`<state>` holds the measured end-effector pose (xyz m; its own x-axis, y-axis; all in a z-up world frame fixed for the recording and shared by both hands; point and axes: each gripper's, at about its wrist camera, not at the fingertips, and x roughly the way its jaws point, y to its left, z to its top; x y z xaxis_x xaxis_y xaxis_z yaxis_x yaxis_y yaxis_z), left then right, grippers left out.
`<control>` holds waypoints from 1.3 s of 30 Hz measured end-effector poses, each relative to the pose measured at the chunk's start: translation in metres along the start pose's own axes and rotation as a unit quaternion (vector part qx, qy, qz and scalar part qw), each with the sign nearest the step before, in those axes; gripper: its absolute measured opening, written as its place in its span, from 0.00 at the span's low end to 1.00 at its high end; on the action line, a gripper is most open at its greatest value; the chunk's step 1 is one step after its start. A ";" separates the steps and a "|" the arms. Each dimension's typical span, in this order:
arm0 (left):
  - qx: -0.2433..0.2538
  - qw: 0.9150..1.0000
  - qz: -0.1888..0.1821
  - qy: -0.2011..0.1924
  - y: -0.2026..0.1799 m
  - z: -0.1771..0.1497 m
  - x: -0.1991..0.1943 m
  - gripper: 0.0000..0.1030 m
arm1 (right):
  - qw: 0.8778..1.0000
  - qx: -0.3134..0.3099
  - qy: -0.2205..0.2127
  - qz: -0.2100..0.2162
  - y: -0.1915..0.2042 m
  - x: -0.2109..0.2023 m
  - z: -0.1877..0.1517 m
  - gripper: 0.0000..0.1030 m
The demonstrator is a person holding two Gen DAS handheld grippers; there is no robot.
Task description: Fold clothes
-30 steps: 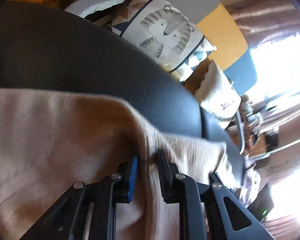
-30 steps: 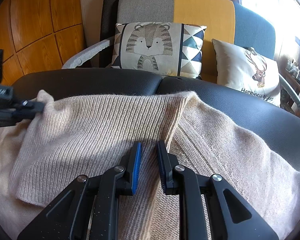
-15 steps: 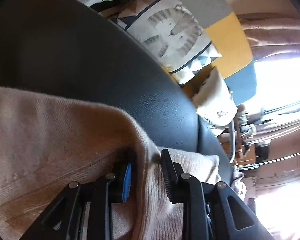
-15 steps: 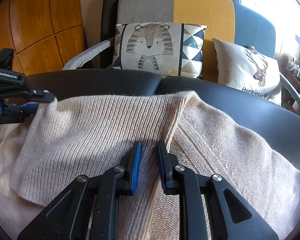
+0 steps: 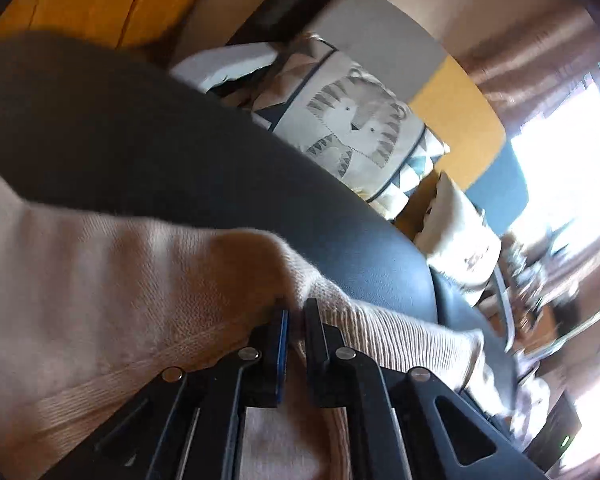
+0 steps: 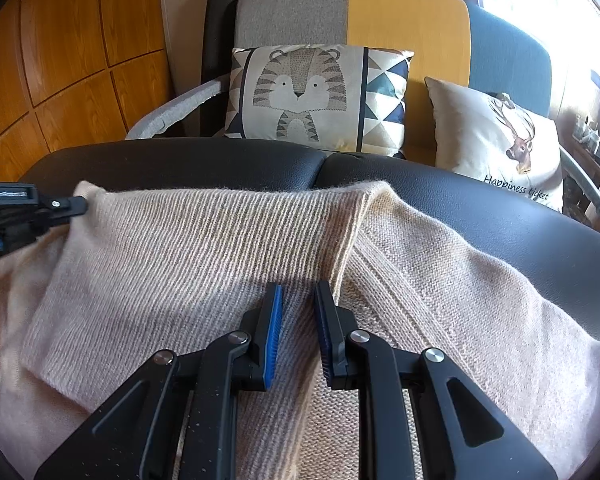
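**Fold in progress — first flap turned over**

Left wrist view: left gripper (image 5: 296, 320) jaws closing on a pinch of beige sweater (image 5: 120, 288), cloth between them.

Right wrist view: right gripper (image 6: 298, 300) jaws narrowly apart, knit ridge between; clamped or not — cannot tell. Sweater spread across black cushion (image 6: 180, 164); further folds pending.

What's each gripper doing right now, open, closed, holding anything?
Left gripper: jaws closing on a fold of the beige sweater.
Right gripper: shut on the sweater's folded ribbed edge.
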<state>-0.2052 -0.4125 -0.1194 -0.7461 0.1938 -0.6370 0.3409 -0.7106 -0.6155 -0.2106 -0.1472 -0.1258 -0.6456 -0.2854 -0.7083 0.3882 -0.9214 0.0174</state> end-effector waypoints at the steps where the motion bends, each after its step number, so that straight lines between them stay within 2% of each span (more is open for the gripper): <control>1: -0.006 1.000 -0.007 -0.008 0.002 0.001 0.000 0.07 | 1.000 0.000 0.000 0.000 -0.001 0.000 0.000 0.17; 3: -0.004 1.000 0.007 -0.016 0.007 0.001 0.001 0.10 | 1.000 0.001 0.000 0.002 -0.001 0.000 0.000 0.18; 8: 0.047 0.997 0.055 -0.036 0.001 -0.006 -0.020 0.11 | 1.000 0.002 0.000 0.002 0.000 0.000 0.001 0.17; 12: 0.087 0.984 0.122 -0.101 -0.012 -0.020 -0.059 0.13 | 1.000 -0.001 0.000 0.000 -0.001 -0.001 0.001 0.17; 13: 0.093 0.982 0.124 -0.112 -0.016 -0.024 -0.066 0.14 | 1.000 -0.002 0.000 -0.001 0.000 -0.001 0.000 0.18; 14: 0.103 0.982 0.107 -0.115 -0.024 -0.029 -0.070 0.16 | 1.000 -0.002 0.000 -0.001 -0.001 -0.001 0.000 0.17; 18: 0.186 0.978 0.065 -0.062 -0.064 -0.046 -0.049 0.17 | 1.000 -0.003 0.000 0.000 0.000 -0.001 0.001 0.18; 20: 0.240 0.966 0.088 -0.045 -0.084 -0.051 -0.029 0.17 | 1.000 -0.002 0.000 -0.001 0.000 -0.001 0.001 0.18; 21: 0.249 0.962 0.110 -0.034 -0.086 -0.049 -0.018 0.17 | 1.000 -0.002 0.000 0.000 0.000 -0.001 0.001 0.18; 23: 0.253 0.954 0.161 -0.011 -0.083 -0.042 0.003 0.18 | 1.000 -0.002 0.000 0.000 0.000 -0.001 0.002 0.17; 25: 0.238 0.955 0.173 -0.022 -0.077 -0.028 0.007 0.19 | 1.000 0.000 -0.001 0.001 0.000 -0.001 0.002 0.17; 27: 0.249 0.948 0.195 -0.027 -0.071 -0.021 0.011 0.19 | 1.000 0.000 -0.001 0.002 0.000 -0.001 0.002 0.17; 32: 0.246 0.954 0.171 -0.027 -0.057 -0.018 0.006 0.19 | 1.000 -0.002 -0.001 -0.002 0.002 -0.001 0.003 0.18; 35: 0.247 0.950 0.189 -0.025 -0.063 -0.015 0.001 0.19 | 1.000 -0.004 -0.001 -0.005 0.003 0.000 0.004 0.18; 37: 0.243 0.948 0.203 -0.042 -0.073 -0.020 -0.011 0.19 | 1.000 -0.006 -0.001 -0.008 0.004 0.000 0.005 0.18; 39: 0.242 0.955 0.168 -0.042 -0.081 -0.040 -0.024 0.19 | 1.000 -0.010 0.000 -0.011 0.006 0.000 0.006 0.19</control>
<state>-0.1918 -0.3329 -0.0726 -0.6912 -0.1411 -0.7088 0.2803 -0.9563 -0.0829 -0.2119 -0.1544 -0.1215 -0.6541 -0.2647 -0.7086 0.3868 -0.9221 -0.0125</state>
